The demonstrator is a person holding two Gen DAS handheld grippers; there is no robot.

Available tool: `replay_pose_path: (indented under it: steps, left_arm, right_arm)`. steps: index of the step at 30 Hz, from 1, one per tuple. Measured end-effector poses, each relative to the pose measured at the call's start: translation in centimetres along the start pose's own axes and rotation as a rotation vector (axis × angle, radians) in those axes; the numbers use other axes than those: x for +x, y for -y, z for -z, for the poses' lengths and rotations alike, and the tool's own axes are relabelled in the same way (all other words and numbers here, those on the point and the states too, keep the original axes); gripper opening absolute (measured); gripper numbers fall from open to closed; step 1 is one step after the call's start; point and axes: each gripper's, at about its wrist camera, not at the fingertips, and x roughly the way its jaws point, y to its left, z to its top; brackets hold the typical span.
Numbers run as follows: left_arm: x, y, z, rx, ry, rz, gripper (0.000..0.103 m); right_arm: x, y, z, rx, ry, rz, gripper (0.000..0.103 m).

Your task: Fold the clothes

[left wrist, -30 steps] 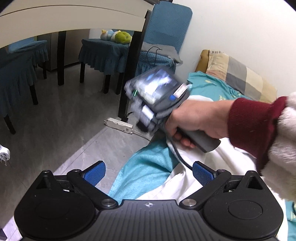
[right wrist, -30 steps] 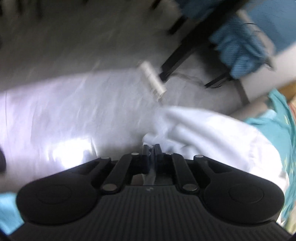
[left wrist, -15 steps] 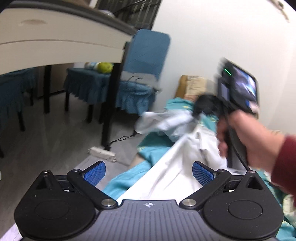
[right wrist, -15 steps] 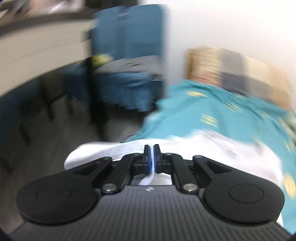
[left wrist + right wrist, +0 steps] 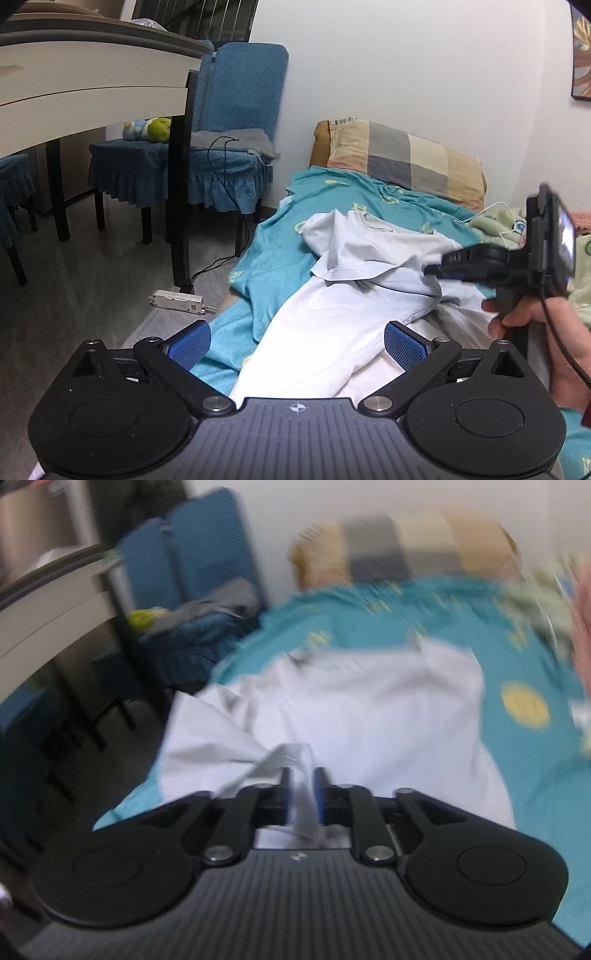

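Note:
A white garment [image 5: 332, 317] lies crumpled along the teal bed sheet [image 5: 273, 254], its upper part folded over toward the pillow. My left gripper [image 5: 293, 341] is open and empty, held above the garment's lower part. My right gripper [image 5: 303, 794] is shut on a bunched fold of the white garment [image 5: 369, 716]; a strip of cloth sits between the blue pads. In the left wrist view the right gripper [image 5: 432, 267] reaches in from the right, its tips on the garment's upper fold. The right wrist view is blurred.
A checked pillow [image 5: 402, 162] lies at the bed's head against the white wall. Blue-covered chairs [image 5: 221, 147] and a white table with black legs [image 5: 181, 184] stand left of the bed. A power strip [image 5: 177, 301] lies on the grey floor.
My right gripper has swung from the bed's floor-side edge across to the right, carrying part of the white garment over onto itself. My left gripper has stayed open, tilting up toward the pillow.

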Motion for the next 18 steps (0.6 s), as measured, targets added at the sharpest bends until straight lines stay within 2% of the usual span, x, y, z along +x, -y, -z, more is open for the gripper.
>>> replay_pose_path:
  steps: [1,3,6,8,11,12,14,15,16,18]
  left_arm:
    - [0.4,-0.1,-0.1,-0.006,-0.003,-0.003,0.101]
    - [1.0,-0.3,-0.2,-0.018,-0.011,-0.011,0.101]
    - [1.7,-1.0,-0.3,-0.037,-0.019,-0.026,0.101]
    - [1.8,-1.5,-0.4,-0.05,-0.012,-0.037,0.101]
    - [2.0,-2.1,-0.4,-0.062,-0.004,-0.047,0.101]
    - [2.1,-2.2,-0.3,-0.062,-0.007,-0.05,0.101]
    - [2.3,-2.3,-0.3,-0.061,-0.024,-0.05,0.101]
    - [2.4,-2.3,-0.2,-0.061,-0.027,-0.049,0.101]
    - [2.3,-2.3,-0.2,-0.059,-0.026,-0.049,0.101]
    - [2.2,-2.2,-0.2,-0.051,-0.02,-0.045,0.101]
  right_arm:
    - [0.0,-0.9,-0.3,-0.041,0.009,-0.027,0.056]
    - [0.0,-2.8,-0.9,-0.122,0.028,-0.08,0.064]
    - [0.0,-5.7,-1.8,-0.242,0.054,-0.16,0.064]
    - [1.7,-7.4,-1.5,-0.301,0.005,-0.21,0.064]
    - [5.0,-9.6,-0.6,-0.416,-0.087,-0.197,0.063]
    - [5.9,-9.9,-0.3,-0.436,-0.101,-0.157,0.062]
    - [7.5,-10.3,-0.2,-0.466,-0.108,-0.068,0.04]
    - [7.9,-10.2,-0.5,-0.461,-0.097,-0.024,0.013]
    - [8.0,-9.7,-1.1,-0.429,-0.077,-0.001,0.008]
    - [7.1,-8.4,-2.8,-0.351,0.001,0.005,0.005]
